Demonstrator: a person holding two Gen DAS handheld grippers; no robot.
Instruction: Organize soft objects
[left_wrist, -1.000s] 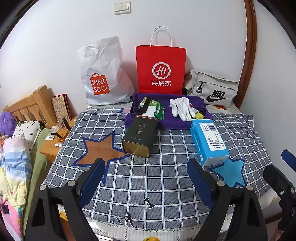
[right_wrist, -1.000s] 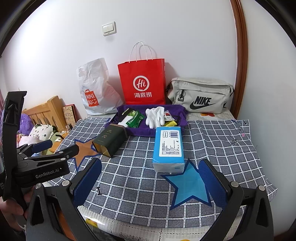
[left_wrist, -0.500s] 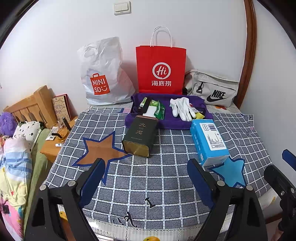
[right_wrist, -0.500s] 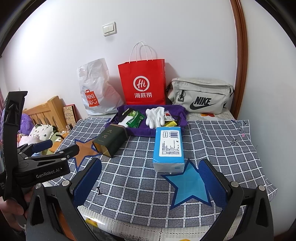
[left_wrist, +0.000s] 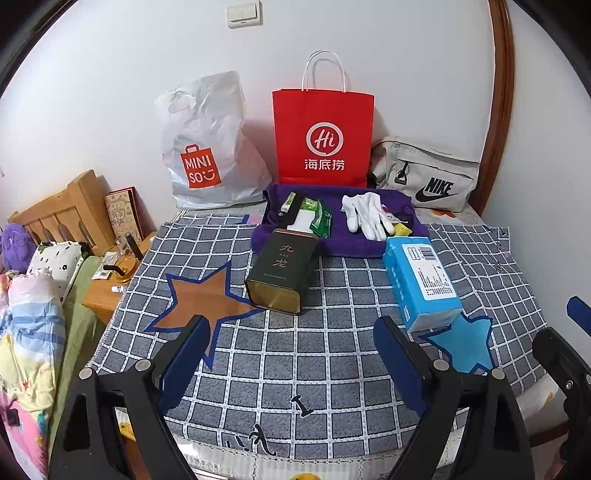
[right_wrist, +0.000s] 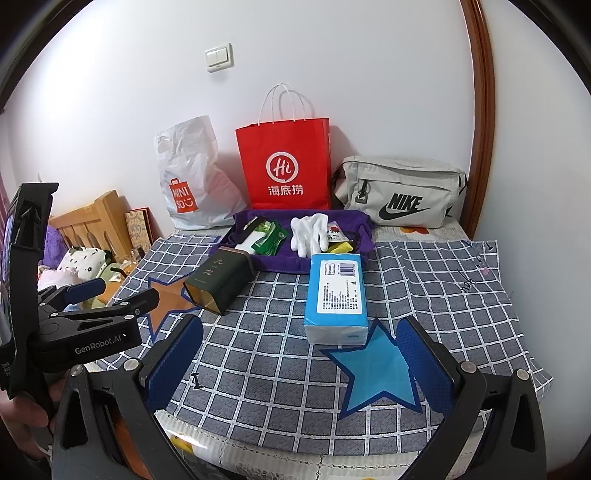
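1. I'm in a bedroom at home: a wooden headboard (left_wrist: 55, 214) at nine o'clock, with a pillow (left_wrist: 55, 254) and a patterned quilt (left_wrist: 26, 332) beside it.
2. A Miniso shopping bag (left_wrist: 207, 147) and a Nike waist bag (left_wrist: 428, 177) lean against the wall at twelve.

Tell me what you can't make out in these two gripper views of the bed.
- Insides of the red paper bag, white plastic bag and grey Nike bag: hidden by their own walls in both views.
- Small packets behind the white gloves on the purple cloth: partly covered, too small to identify.
- Fine print on the blue tissue pack: too small.
- Right gripper in the left view: cut off by the edge.
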